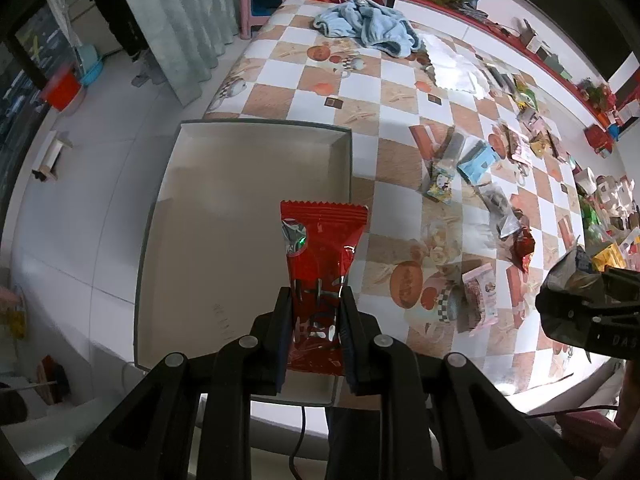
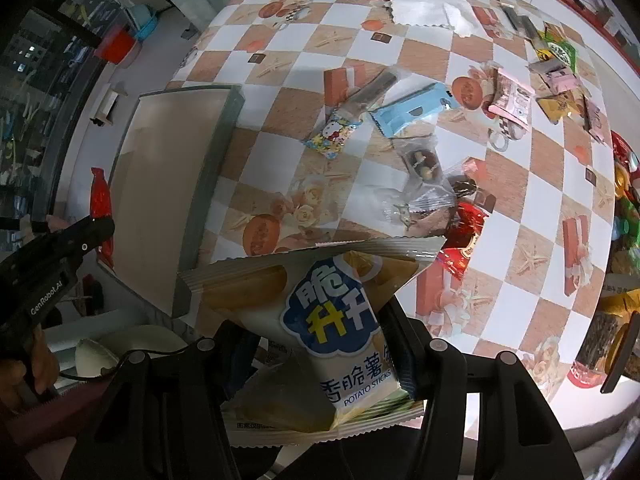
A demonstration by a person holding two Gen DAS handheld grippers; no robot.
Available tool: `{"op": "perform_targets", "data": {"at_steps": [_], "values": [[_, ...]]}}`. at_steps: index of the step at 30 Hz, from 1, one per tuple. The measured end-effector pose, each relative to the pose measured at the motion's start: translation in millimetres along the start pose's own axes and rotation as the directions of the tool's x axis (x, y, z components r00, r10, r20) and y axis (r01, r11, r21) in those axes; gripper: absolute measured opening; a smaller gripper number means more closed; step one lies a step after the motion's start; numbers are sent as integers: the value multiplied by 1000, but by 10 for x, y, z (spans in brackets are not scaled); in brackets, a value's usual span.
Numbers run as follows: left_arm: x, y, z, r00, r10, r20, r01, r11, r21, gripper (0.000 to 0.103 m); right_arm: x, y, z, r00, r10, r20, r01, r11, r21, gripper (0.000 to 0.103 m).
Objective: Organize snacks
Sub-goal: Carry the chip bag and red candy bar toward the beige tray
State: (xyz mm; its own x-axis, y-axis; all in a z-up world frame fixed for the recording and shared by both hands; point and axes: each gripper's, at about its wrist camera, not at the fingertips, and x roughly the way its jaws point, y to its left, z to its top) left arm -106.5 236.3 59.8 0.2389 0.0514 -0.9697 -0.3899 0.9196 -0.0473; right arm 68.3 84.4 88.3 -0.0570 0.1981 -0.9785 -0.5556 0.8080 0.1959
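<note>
My left gripper point(image 1: 316, 296) is shut on a red snack packet point(image 1: 320, 240), which hangs over the right side of an open grey box point(image 1: 260, 123). The box interior is bare. At the right edge of the left wrist view my right gripper point(image 1: 560, 300) carries a pale packet point(image 1: 576, 268). In the right wrist view my right gripper point(image 2: 320, 340) is shut on that beige potato sticks packet point(image 2: 320, 280), near the box's point(image 2: 160, 168) front right corner. My left gripper point(image 2: 96, 224) with the red packet point(image 2: 100, 196) shows at the left, across the box.
A checkered tablecloth point(image 1: 400, 92) carries several loose snacks: a blue packet point(image 2: 408, 110), a cartoon-print packet point(image 2: 334, 136), clear-wrapped sweets point(image 2: 424, 164), a red wrapper point(image 2: 464, 236). A blue cloth point(image 1: 368, 26) lies at the far end. The table edge drops to floor point(image 1: 100, 184) left of the box.
</note>
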Motion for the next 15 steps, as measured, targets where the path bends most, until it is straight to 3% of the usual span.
{"op": "perform_targets", "data": {"at_steps": [7,15], "values": [[34,148,-21,1000,5,-9,-6,999,-41,24,80,105,41,1000,0,-18,0,999,-32,59],[165,552,-36,999,6,-40,-12,987,-160,24,183,387,216,999,-12,-46,6,992,-125,59]]}}
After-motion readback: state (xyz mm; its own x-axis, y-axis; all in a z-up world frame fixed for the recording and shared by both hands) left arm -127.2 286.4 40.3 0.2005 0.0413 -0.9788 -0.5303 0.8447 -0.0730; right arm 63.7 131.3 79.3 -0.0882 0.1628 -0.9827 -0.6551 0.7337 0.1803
